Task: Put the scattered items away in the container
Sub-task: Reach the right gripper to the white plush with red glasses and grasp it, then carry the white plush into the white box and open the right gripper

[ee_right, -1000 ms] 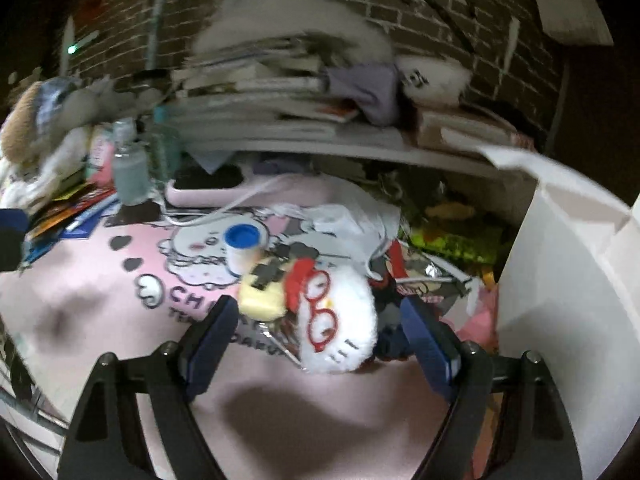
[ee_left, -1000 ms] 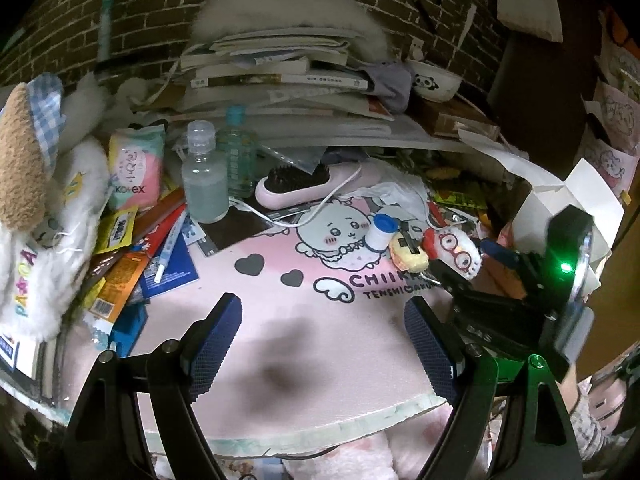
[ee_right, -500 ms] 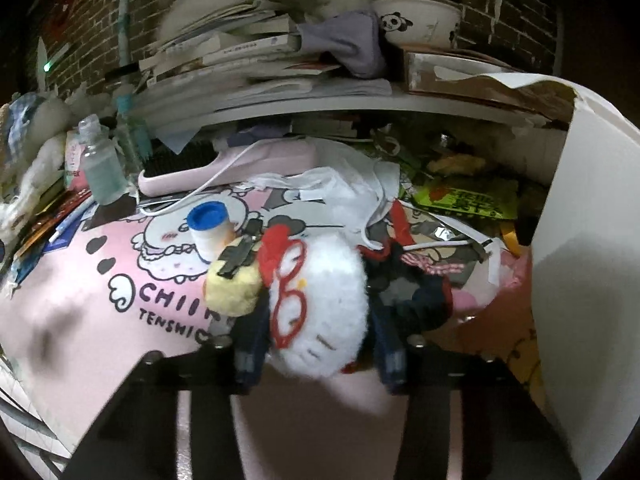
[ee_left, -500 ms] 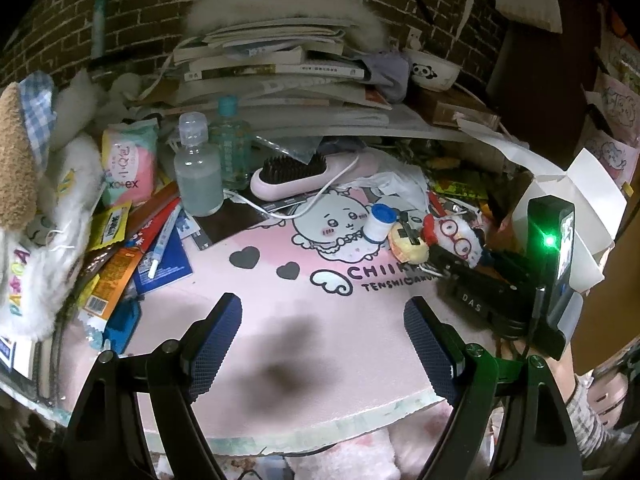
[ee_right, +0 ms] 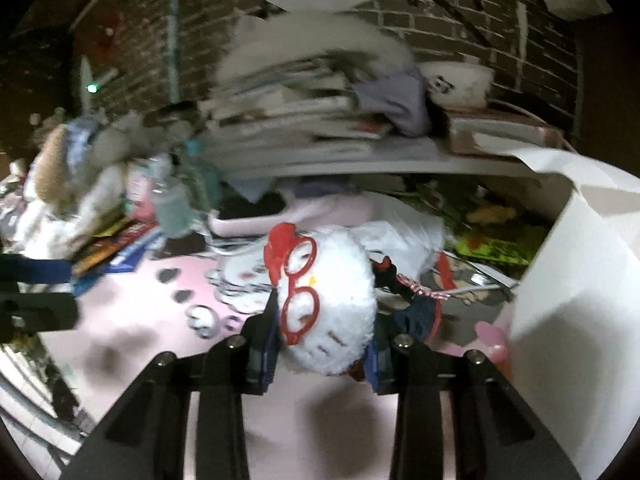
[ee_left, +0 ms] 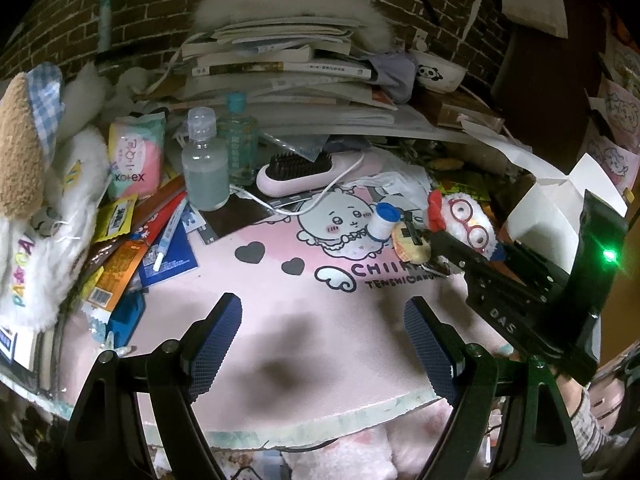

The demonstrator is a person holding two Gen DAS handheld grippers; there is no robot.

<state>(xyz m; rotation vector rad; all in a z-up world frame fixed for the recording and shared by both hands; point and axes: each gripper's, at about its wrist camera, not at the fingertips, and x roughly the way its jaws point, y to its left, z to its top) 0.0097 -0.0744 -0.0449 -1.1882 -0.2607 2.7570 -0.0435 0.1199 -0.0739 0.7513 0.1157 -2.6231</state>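
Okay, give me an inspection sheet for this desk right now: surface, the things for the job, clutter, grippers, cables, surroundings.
Surface: pink cartoon desk mat, bare in front.
Job's things: white plush toy with red glasses, clamped and seemingly just off the mat; white box open to its right; blue-capped small bottle and yellow toy on the mat.
Clutter: two clear bottles, pink brush, packets and pens at left.
Grippers: right gripper closing, fingers pressing the plush; left gripper open, holding nothing.
Cables: white cord by the brush.
Surroundings: brick wall, stacked books, panda bowl.
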